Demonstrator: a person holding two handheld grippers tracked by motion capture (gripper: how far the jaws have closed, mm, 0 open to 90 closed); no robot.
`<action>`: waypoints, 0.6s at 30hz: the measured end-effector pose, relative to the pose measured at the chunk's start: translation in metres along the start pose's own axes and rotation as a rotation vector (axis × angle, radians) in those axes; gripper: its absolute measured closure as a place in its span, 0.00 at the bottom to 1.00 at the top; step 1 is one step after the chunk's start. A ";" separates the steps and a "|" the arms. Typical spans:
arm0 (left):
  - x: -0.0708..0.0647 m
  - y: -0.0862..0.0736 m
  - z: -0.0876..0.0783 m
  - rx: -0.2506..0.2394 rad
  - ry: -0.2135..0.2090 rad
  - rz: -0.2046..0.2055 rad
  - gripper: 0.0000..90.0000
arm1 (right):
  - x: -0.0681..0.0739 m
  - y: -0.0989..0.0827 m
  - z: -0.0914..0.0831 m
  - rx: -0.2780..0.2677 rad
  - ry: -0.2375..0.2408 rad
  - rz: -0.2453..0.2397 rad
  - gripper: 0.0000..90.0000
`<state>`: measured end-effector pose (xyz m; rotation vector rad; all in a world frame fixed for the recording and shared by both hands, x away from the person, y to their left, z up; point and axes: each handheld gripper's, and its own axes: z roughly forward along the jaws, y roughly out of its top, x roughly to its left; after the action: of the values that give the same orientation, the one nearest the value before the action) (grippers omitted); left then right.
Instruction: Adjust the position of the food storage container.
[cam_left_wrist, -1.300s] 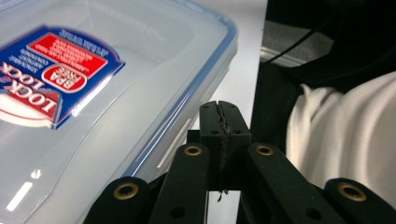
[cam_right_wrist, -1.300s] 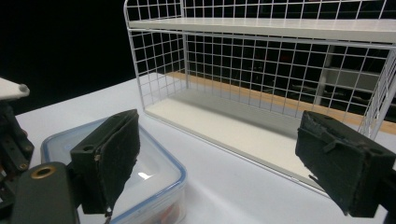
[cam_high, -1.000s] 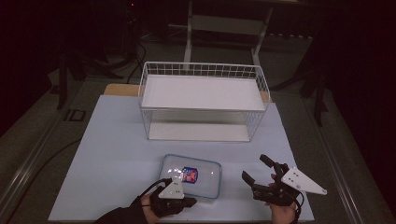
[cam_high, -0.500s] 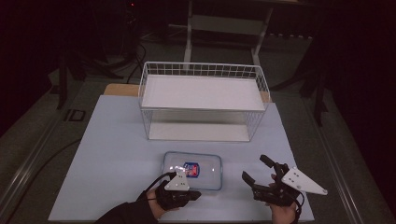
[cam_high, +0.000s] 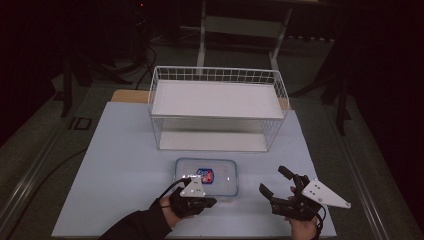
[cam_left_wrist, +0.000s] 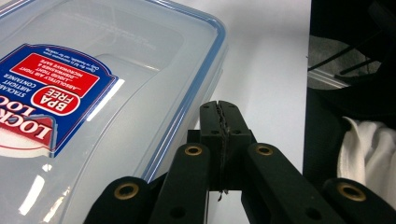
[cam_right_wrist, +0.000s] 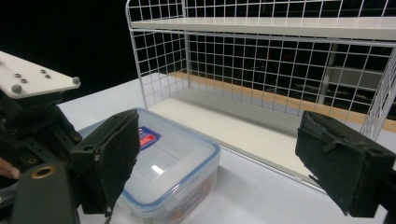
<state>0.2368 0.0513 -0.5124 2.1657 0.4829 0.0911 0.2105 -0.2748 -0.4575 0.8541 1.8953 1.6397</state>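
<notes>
A clear plastic container (cam_high: 206, 178) with a blue-rimmed lid and a red and blue label lies flat on the white table (cam_high: 115, 165), in front of the wire rack. My left gripper (cam_high: 212, 202) is at its near edge, shut on nothing. In the left gripper view the closed tips (cam_left_wrist: 220, 109) sit just beside the rim of the container (cam_left_wrist: 93, 93). My right gripper (cam_high: 273, 180) stands open to the right of the box, apart from it. In the right gripper view its pads (cam_right_wrist: 112, 158) frame the container (cam_right_wrist: 173, 168) and the left gripper (cam_right_wrist: 32, 116).
A white wire rack (cam_high: 217, 107) with a flat upper shelf (cam_right_wrist: 280, 23) and an open space beneath stands behind the container. The table ends near the hands. Dark floor, cables and a stand lie beyond the rack.
My left gripper has crept forward and a little to the right, up to the container's near edge. The right gripper and the container have stayed put.
</notes>
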 end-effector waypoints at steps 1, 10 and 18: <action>0.001 0.001 0.001 -0.002 0.000 -0.002 1.00 | 0.000 0.000 0.000 0.001 0.000 0.001 0.15; 0.011 0.004 0.003 -0.004 0.003 -0.008 1.00 | 0.000 0.000 0.000 0.004 0.003 0.007 0.15; 0.009 0.006 -0.006 -0.011 0.005 0.002 1.00 | 0.000 -0.001 0.001 0.006 0.007 0.008 0.15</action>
<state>0.2453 0.0564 -0.5050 2.1555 0.4821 0.0998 0.2107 -0.2740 -0.4581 0.8605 1.9049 1.6441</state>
